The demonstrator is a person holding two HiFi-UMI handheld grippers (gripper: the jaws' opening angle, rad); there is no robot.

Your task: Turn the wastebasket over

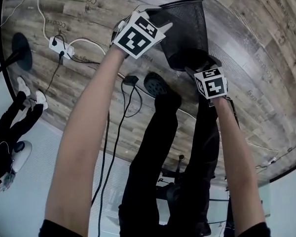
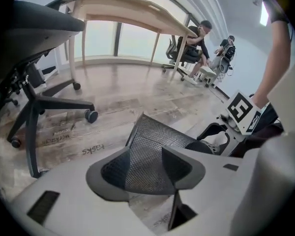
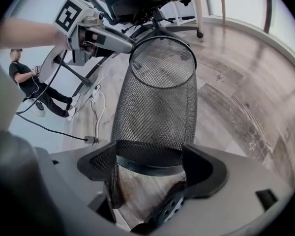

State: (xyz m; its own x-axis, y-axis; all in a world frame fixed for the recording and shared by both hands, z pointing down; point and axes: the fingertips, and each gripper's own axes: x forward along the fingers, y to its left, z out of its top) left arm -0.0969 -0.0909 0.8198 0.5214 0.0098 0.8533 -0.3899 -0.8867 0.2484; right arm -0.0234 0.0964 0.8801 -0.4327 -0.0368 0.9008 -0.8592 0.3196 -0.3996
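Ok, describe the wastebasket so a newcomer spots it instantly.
On the wood-plank floor, look between the left gripper and right gripper. The wastebasket is the black see-through mesh bucket, tapered toward the right gripper, unlike the flat white power strip nearby.

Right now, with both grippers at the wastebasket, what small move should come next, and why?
Probably squeeze the left gripper onto the wastebasket: its mesh wall stands between the fingers, but a firm pinch is not evident. The right gripper clamps the base.
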